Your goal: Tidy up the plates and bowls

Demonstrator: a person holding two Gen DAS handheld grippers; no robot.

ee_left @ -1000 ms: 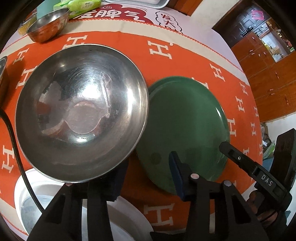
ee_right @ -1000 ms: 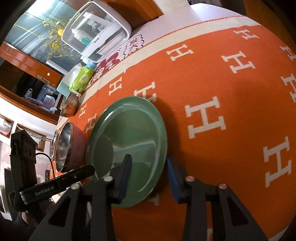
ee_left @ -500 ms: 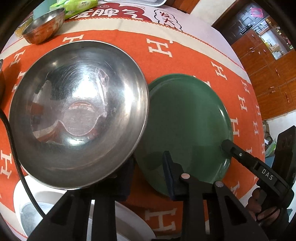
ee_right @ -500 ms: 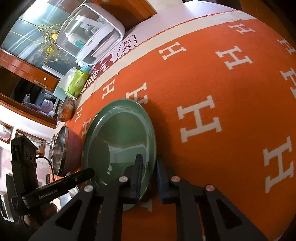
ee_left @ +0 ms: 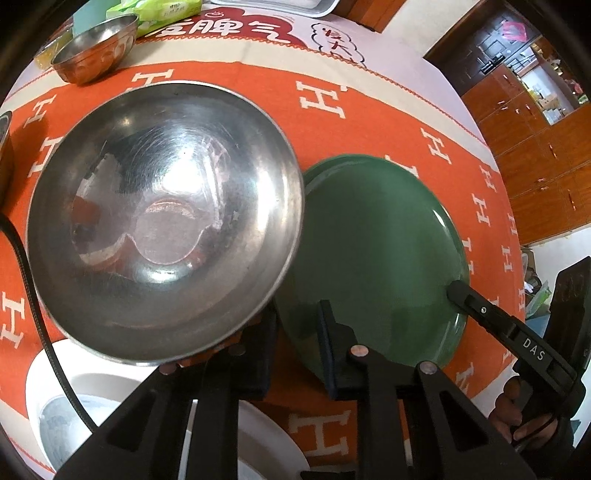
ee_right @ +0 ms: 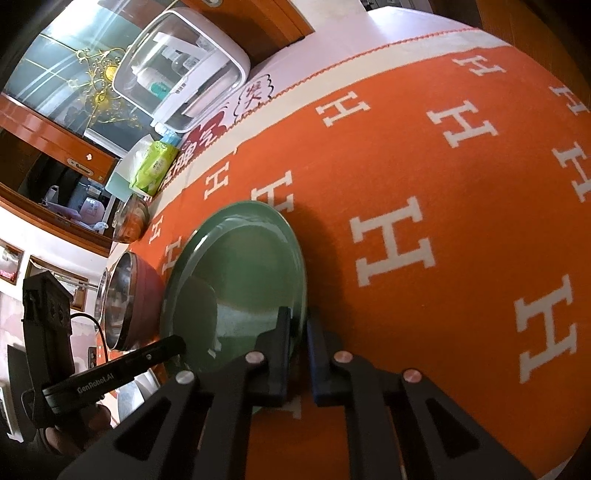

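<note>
The right hand-held gripper point(ee_right: 298, 334) is clamped on the near rim of a round, glossy green plate point(ee_right: 236, 280), one black finger over the top face and one under the edge; the plate tilts off the orange cloth printed with white H shapes that covers the counter point(ee_right: 424, 155). The left hand-held gripper point(ee_left: 295, 339) has its jaws parted, and whether it grips anything cannot be told; just ahead sits a wide, scuffed steel bowl point(ee_left: 166, 221), its rim overlapping the plate's left edge. A smaller steel bowl point(ee_left: 94, 55) stands far left beside a green wipes pack point(ee_left: 162, 11). A white dish point(ee_left: 66, 402) lies near left.
</note>
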